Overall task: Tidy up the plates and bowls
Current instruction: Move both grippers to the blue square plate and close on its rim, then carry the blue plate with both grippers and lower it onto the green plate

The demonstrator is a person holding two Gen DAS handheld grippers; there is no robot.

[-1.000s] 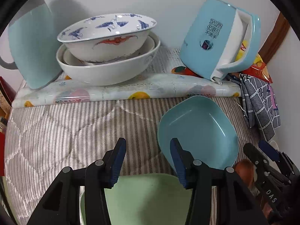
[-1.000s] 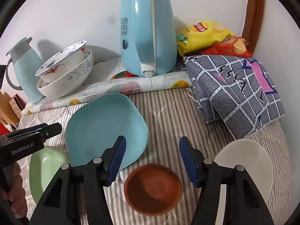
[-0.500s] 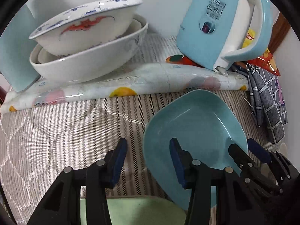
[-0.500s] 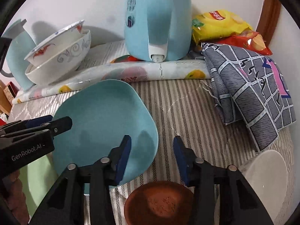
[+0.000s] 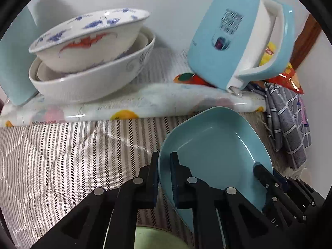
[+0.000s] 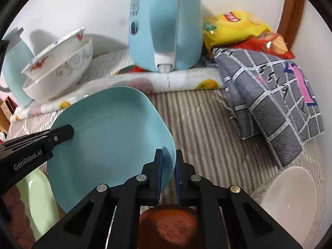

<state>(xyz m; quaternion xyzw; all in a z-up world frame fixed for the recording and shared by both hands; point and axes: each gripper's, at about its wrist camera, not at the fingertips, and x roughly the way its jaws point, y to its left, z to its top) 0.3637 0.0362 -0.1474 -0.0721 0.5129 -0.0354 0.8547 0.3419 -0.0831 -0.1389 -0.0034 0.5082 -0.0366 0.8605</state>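
Note:
A light blue plate (image 5: 215, 145) (image 6: 112, 134) is held tilted above the striped cloth. My left gripper (image 5: 164, 166) is shut on its left rim. My right gripper (image 6: 168, 164) is shut on its right rim and also shows in the left wrist view (image 5: 267, 176). A green plate (image 6: 35, 195) (image 5: 157, 237) lies below and to the left. A brown dish (image 6: 168, 226) sits under my right gripper. A white plate (image 6: 288, 199) lies at the right. Stacked white patterned bowls (image 5: 91, 62) (image 6: 58, 66) stand at the back left.
A light blue kettle (image 6: 166, 25) (image 5: 240, 37) stands at the back on a rolled fruit-print mat (image 5: 132, 105). A blue jug (image 6: 12, 66) is at the far left. A grey checked cloth (image 6: 274, 97) and snack bags (image 6: 238, 27) fill the back right corner by the wall.
Both grippers have closed on opposite rims of the blue plate, and the plate has lifted and tilted off the cloth.

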